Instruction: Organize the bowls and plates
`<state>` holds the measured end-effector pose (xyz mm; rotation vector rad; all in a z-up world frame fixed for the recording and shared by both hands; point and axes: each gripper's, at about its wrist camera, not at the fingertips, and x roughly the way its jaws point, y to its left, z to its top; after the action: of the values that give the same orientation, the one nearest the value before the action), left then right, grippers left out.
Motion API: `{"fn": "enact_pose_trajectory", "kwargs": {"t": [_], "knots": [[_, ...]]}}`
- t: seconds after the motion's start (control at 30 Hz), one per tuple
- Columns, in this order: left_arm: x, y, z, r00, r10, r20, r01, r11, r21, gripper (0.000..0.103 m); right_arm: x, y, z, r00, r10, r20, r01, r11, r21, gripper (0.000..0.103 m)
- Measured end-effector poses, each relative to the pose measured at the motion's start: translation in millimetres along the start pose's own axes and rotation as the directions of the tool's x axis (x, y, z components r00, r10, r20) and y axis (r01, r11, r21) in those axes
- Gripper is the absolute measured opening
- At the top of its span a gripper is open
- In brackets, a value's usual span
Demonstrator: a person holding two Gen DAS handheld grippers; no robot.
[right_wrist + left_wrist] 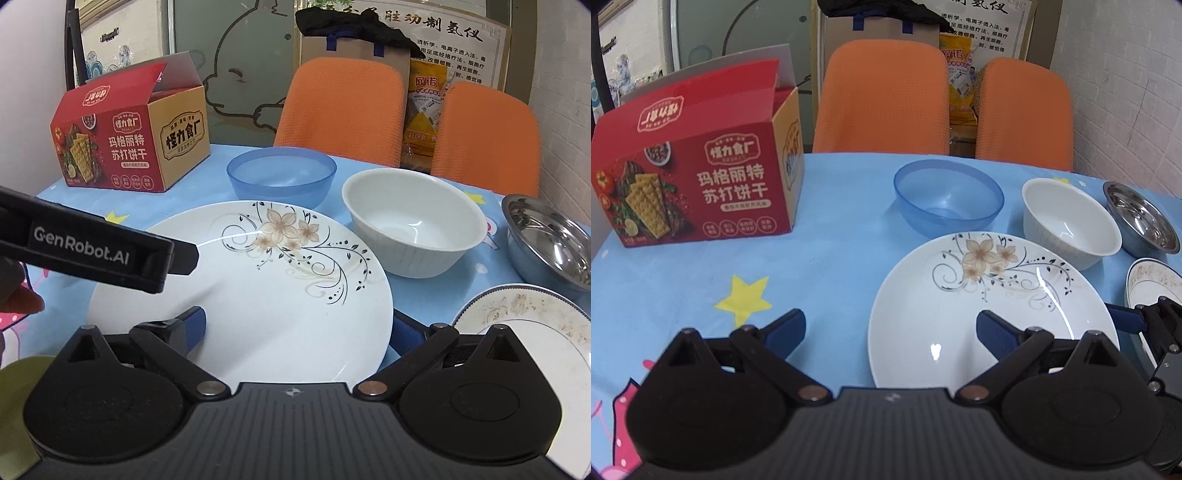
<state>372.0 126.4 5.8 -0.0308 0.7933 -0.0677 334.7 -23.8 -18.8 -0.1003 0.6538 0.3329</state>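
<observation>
A large white plate with a flower print (990, 314) (258, 288) lies on the blue tablecloth. Behind it stand a blue plastic bowl (947, 197) (280, 175), a white bowl (1069, 221) (413, 225) and a steel bowl (1141, 221) (550, 243). A smaller patterned plate (1152, 284) (532, 325) lies at the right. My left gripper (890, 330) is open, its right finger over the large plate's near part. My right gripper (295, 328) is open, straddling the large plate's near right edge. The left gripper also shows in the right wrist view (181, 258).
A red cracker box (698, 177) (129, 133) stands open at the back left of the table. Two orange chairs (886, 99) (1023, 114) stand behind the far table edge. A brick wall is at the right.
</observation>
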Motion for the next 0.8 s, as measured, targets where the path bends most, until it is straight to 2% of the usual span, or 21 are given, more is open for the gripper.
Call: {"fn": "enact_pose_trajectory", "kwargs": {"t": [0.47, 0.8], "knots": [[19.8, -0.8, -9.8, 0.999, -0.011, -0.053, 0.01, 1.0, -0.011, 0.098, 3.6, -3.4, -7.0, 0.998, 0.062, 0.015, -0.062, 0.998, 0.004, 0.103], [17.8, -0.7, -13.7, 0.998, -0.036, -0.047, 0.038, 0.999, 0.024, 0.098, 3.6, -3.7, -7.3, 0.997, 0.075, 0.011, -0.075, 0.997, -0.007, 0.103]]}}
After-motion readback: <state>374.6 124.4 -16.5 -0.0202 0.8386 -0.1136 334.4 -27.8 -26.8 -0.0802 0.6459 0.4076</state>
